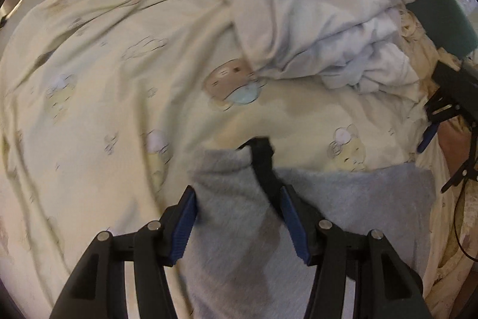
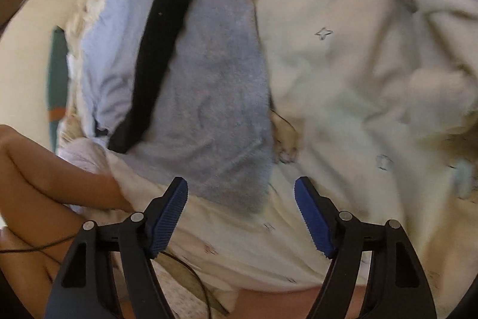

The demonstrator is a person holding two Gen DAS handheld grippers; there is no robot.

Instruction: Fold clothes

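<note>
grey garment (image 1: 239, 217) spread on the cream bear-print bedcover (image 1: 104, 65), long axis running straight ahead of the left gripper (image 1: 237, 208), dark strap (image 1: 263, 166) along it. left gripper's fingers apart, straddling the cloth, nearer; right gripper (image 2: 240, 211) likewise apart, just short of the garment's near edge.

Left wrist view: low, close above the bed, facing forward along its tongs (image 1: 237, 217) over the grey garment (image 1: 239, 229). Right wrist view: equally close, facing the same garment (image 2: 209, 97) from the opposite end. Both share it and the bear-print sheet (image 1: 89, 65).
</note>
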